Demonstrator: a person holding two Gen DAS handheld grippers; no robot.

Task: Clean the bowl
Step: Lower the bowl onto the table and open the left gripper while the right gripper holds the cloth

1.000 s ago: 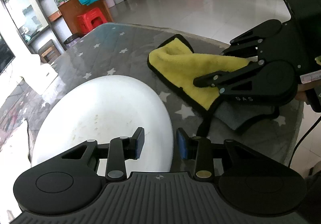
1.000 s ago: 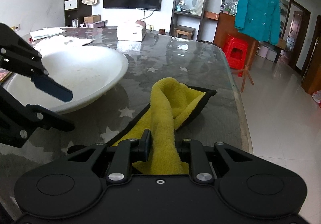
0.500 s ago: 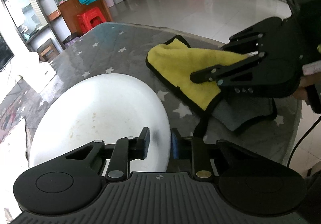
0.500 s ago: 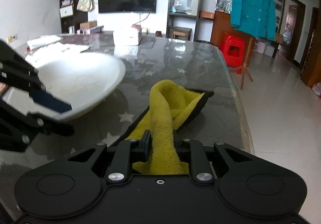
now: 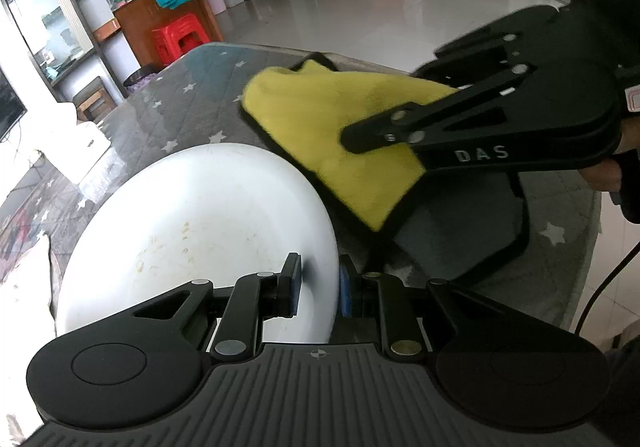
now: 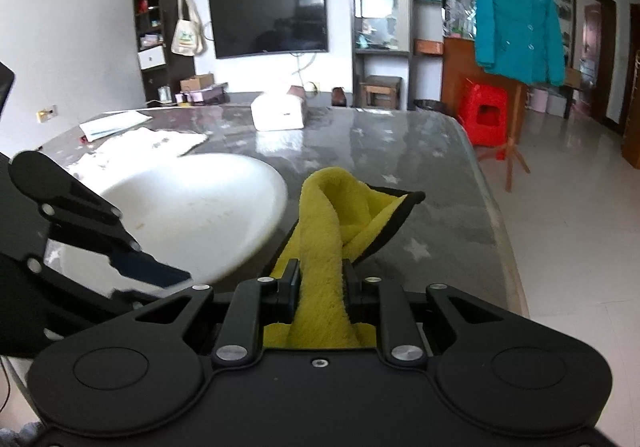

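- L tool (image 5: pixel 318 289) pinches bowl (image 5: pixel 200 231) rim at 5 o'clock, bowl on counter (image 6: pixel 400 135).
- R tool (image 6: pixel 320 283) clamped on yellow cloth (image 6: pixel 324 215), at 2 o'clock of bowl.
- Steady bowl w/ L; press cloth onto stains, wipe in circles.

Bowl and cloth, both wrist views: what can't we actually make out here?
- Bowl: near rim hidden by the left gripper body, left wrist view.
- Bowl's near side in the right wrist view: covered by the left gripper's blurred finger.
- Cloth: pinched end hidden inside the right gripper.
- Cloth's grey side, left wrist view: partly behind the right gripper.
- Stains inside the bowl: too faint to identify.
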